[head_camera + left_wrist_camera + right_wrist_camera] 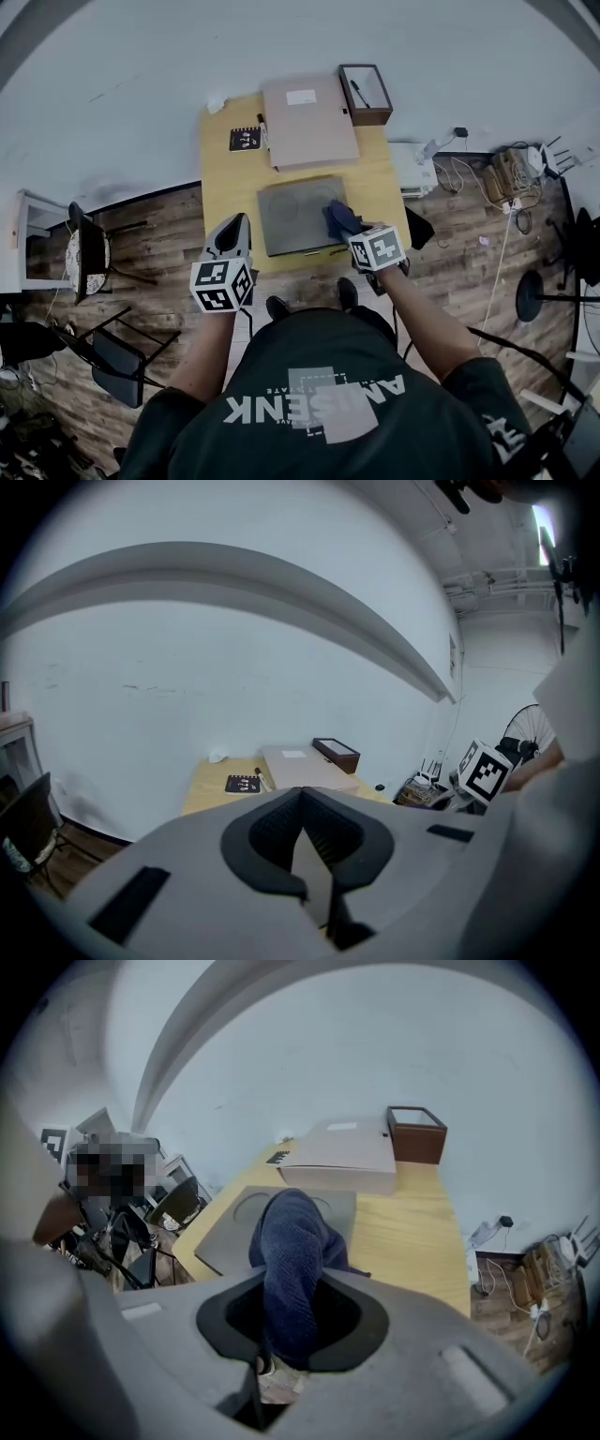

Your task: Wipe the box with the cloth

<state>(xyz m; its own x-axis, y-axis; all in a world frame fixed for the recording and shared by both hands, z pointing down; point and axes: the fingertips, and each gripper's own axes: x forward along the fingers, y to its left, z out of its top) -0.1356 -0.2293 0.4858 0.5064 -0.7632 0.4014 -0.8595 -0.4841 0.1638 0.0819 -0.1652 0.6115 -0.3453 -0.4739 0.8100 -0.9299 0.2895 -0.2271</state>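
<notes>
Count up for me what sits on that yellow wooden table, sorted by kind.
Boxes: 3 (flat grey box, flat beige box, open brown wooden box)
Cloths: 1 (dark blue cloth)
Booklets: 1 (small black booklet)
Pens: 2 (black pen in the brown box, marker beside the booklet)
Scraps: 1 (white crumpled scrap)
Total: 8

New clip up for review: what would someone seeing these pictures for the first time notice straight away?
The dark blue cloth stands out first, clamped in the right gripper over the right part of the flat grey box at the near edge of the yellow table. The left gripper is shut on nothing, by the table's near left corner. Behind the grey box lies a larger beige box.
</notes>
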